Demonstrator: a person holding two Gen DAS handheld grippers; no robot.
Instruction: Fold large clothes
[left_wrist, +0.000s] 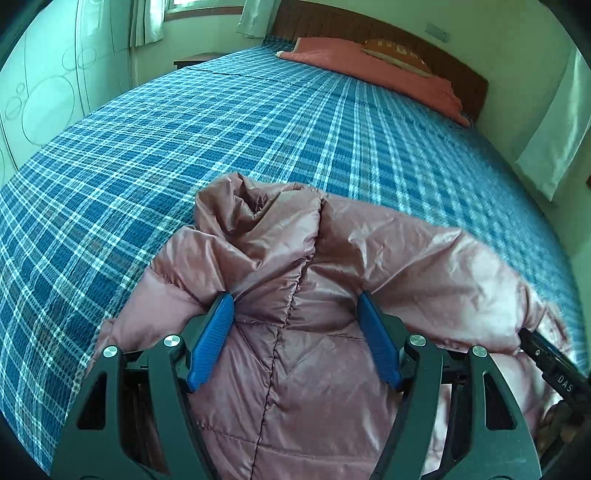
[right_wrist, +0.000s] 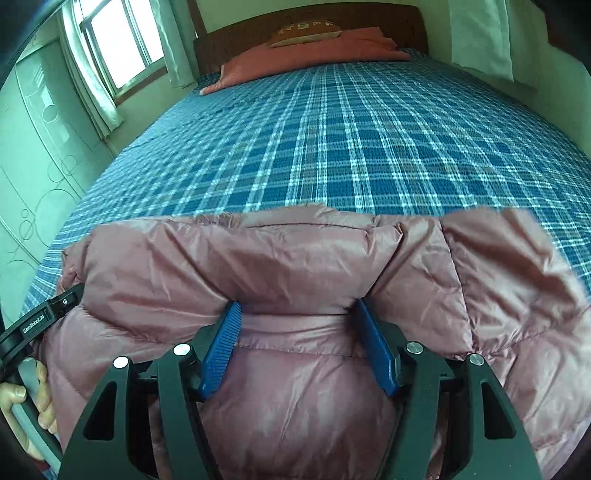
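Puffer jacket (left_wrist: 295, 280) glossy quilted nylon; bedspread (left_wrist: 184, 147) matt woven plaid cloth; headboard (right_wrist: 369, 18) wood

Shiny pink puffer jacket (left_wrist: 295, 302) (quilted, rumpled) lies bunched on the bed's near edge.

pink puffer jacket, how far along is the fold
Done: the pink puffer jacket lies on the plaid bed. In hand: the left gripper and right gripper each straddle a puffy bulge of it. Left: no neat, compact fold shows yet; it looks bunched.
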